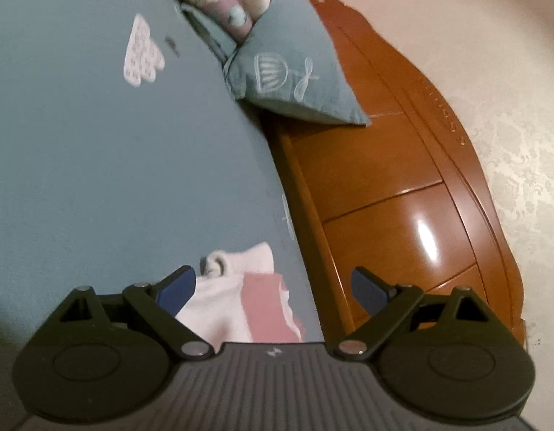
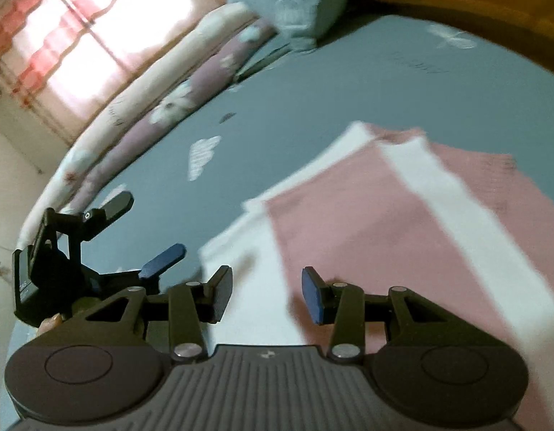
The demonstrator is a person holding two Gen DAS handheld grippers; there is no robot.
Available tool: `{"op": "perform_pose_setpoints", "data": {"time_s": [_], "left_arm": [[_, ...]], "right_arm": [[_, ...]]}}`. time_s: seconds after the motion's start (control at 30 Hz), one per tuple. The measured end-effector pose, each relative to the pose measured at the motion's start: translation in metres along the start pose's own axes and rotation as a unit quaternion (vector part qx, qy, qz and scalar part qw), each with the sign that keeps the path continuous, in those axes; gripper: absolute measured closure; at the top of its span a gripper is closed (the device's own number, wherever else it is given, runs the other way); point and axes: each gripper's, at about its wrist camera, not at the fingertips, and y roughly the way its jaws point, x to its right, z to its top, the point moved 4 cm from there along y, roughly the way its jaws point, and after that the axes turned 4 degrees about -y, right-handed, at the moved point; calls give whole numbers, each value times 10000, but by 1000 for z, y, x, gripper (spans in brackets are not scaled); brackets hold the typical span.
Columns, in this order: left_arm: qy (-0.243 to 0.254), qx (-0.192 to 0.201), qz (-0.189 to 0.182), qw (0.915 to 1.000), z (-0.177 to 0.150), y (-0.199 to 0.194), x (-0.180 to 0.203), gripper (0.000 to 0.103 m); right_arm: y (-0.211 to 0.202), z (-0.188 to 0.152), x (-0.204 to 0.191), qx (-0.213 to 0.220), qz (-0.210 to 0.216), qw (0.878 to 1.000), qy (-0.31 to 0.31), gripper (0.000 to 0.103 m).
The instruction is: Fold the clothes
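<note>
A bed dressed in a grey-blue cotton sheet (image 2: 366, 82) printed with pale cloud and dragonfly motifs fills both wrist views, backed by a glossy orange-brown wooden headboard (image 1: 395, 194) and a cream wall with embossed floral wallpaper (image 1: 506, 115). In the right wrist view, daylight glares through a window hung with pink-checked sheer curtains (image 2: 79, 25) at the far side of the room.

A rolled quilt in cream and mauve with white flowers (image 2: 151, 107) lies along the far edge of the mattress, its end meeting a grey-blue pillow with white line embroidery (image 1: 287, 72) propped at the headboard.

The pink-and-white striped knit garment (image 2: 402, 222) lies spread flat on the sheet, near the headboard side of the bed; motion blur softens its edges. The right gripper (image 2: 266, 294) hovers over the garment's near white band, jaws parted wide and holding nothing. The left gripper (image 1: 273, 287) points toward the headboard above one end of the garment, where a small collar opening shows; its blue-padded jaws are spread wide and empty. In the right wrist view the left gripper sits off to the left over bare sheet, a fingertip (image 2: 50, 323) of the person visible at its base.
</note>
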Motion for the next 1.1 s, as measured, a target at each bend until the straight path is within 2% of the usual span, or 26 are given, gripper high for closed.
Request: {"op": "perform_pose_setpoints", "data": {"time_s": [0.13, 0.27, 0.47, 0.57, 0.67, 0.8, 0.87, 0.97, 1.03, 1.1], "left_arm": [[93, 34, 99, 9999, 2, -1, 1, 10], [131, 4, 257, 9996, 1, -2, 0, 10], [302, -2, 296, 9991, -1, -1, 6, 10], [409, -74, 415, 9983, -3, 4, 7, 10], [539, -228, 556, 9967, -7, 9, 8, 10], [813, -548, 626, 9932, -15, 15, 17, 10], [1010, -776, 591, 9901, -22, 19, 24, 10], [1450, -1289, 502, 9797, -40, 29, 39, 9], [1769, -1562, 618, 9698, -56, 40, 44, 9], [1938, -1676, 806, 9632, -69, 50, 44, 9]], "right_arm": [[25, -5, -24, -258, 396, 9988, -142, 56], [32, -25, -27, -578, 387, 9975, -146, 57], [4, -27, -27, -475, 448, 9979, -29, 56], [4, -32, -31, -650, 435, 9969, -55, 56], [2, -48, -27, -850, 317, 9958, -124, 56], [-24, -56, -25, -694, 364, 9969, 49, 55], [-33, -62, -27, -695, 314, 9971, 30, 50], [-35, -77, -29, -844, -105, 9962, -174, 50], [-37, -85, -32, -805, -288, 9959, -311, 50], [-43, -90, -39, -749, -483, 9950, -454, 50]]}}
